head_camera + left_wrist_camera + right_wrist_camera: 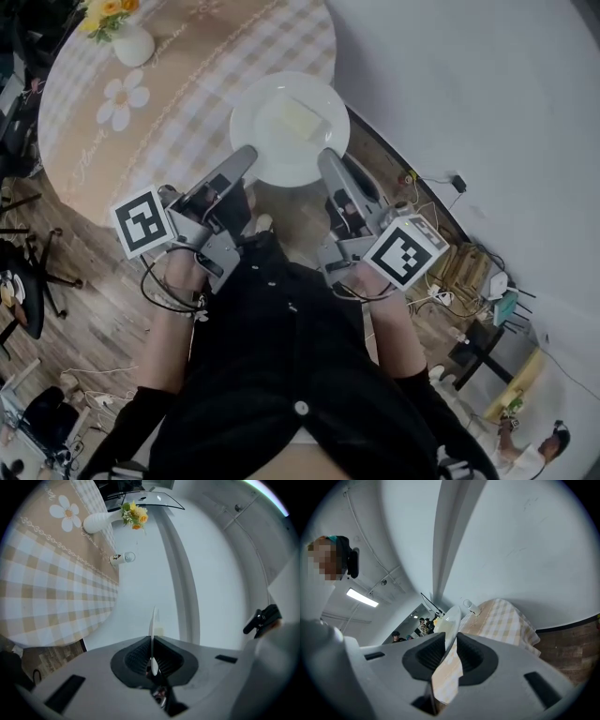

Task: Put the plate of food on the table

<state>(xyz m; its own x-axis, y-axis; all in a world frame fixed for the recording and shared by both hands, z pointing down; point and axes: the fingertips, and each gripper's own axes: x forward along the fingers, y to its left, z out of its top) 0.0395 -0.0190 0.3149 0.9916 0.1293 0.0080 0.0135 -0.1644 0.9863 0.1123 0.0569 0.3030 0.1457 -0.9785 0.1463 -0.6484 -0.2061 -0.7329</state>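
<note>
Head view: one white plate [272,155] bearing one pale slab of food [298,119] hangs over the checked tabletop's [187,103] near edge, with one flower vase [131,44] well apart. Left gripper view: the left hand-held gripper [152,641] pinches the plate's thin rim. Right gripper view: the right hand-held gripper [450,651] is clamped on the rim as well.

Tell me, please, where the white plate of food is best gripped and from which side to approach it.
By its thin rim, left and right, coming in level from the near side, as the left gripper and right gripper hold it. The plate is shallow, its edge fits between the fingers, and the food lies mid-plate, clear of them.
</note>
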